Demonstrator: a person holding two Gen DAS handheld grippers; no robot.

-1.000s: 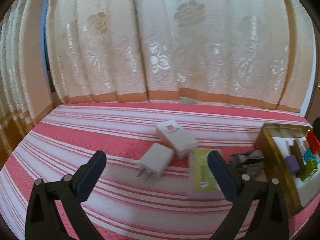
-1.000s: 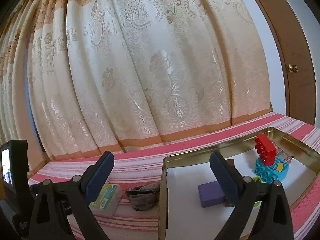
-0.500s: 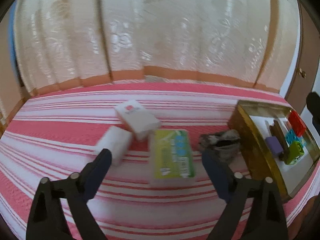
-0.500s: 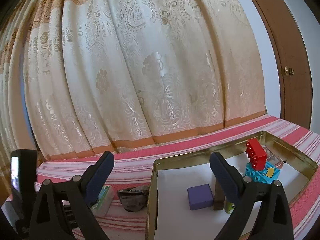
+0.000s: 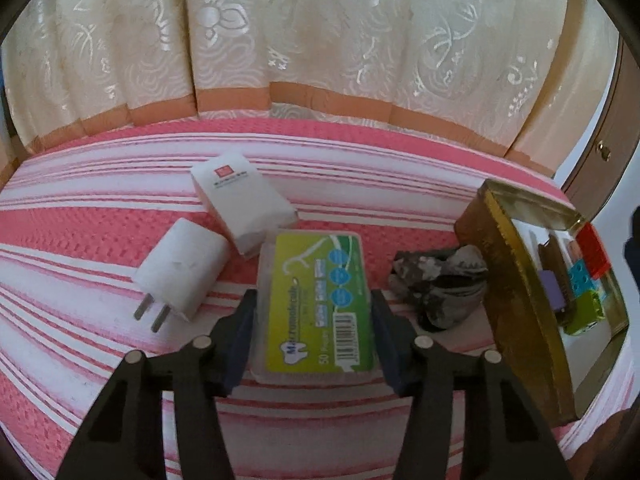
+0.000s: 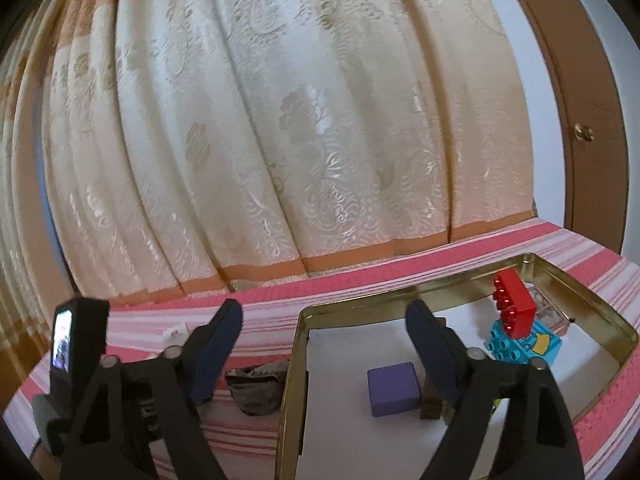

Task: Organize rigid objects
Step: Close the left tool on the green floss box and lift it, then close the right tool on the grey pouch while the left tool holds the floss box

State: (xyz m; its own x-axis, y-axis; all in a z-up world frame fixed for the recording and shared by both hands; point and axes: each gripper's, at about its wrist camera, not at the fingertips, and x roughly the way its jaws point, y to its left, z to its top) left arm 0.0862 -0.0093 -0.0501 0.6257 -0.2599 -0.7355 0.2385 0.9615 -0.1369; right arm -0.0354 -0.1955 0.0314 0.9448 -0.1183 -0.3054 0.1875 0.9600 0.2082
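Floss-pick box [image 5: 316,304] lies on striped cloth [image 5: 100,236], left hand-held gripper [image 5: 312,340] closing around it, pads at both sides, contact unclear. Right hand-held gripper [image 6: 320,344] open, empty. Gold tin [image 6: 592,300] holds red brick [image 6: 514,308], blue brick [image 6: 516,346], purple block [image 6: 394,388].

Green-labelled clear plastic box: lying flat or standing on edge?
Lying flat: the green-labelled clear plastic box rests label-up on the striped pink cloth.
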